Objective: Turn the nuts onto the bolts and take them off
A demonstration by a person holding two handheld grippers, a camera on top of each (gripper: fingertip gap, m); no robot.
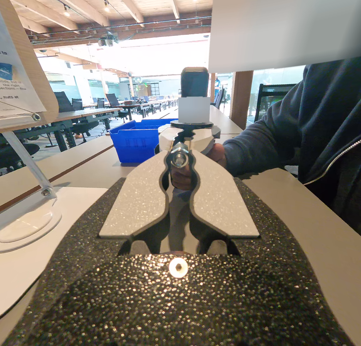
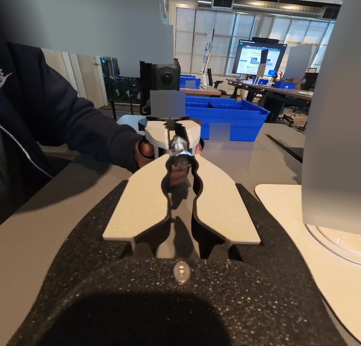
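Beige desktops stretch across an open office with a blue plastic bin (image 1: 134, 141) behind the work, and both hand-held grippers meet tip to tip above the desk (image 2: 254, 160). Seen from the right wrist view, the right gripper (image 2: 180, 161) is closed on the hexagonal head of a silver steel bolt (image 2: 178, 148), whose threaded shank runs forward into the left gripper (image 1: 178, 159). That gripper's white fingers are nearly closed around the bolt's far end, apparently pinching a silver hex nut (image 1: 178, 148) threaded there, though the contact is partly hidden.
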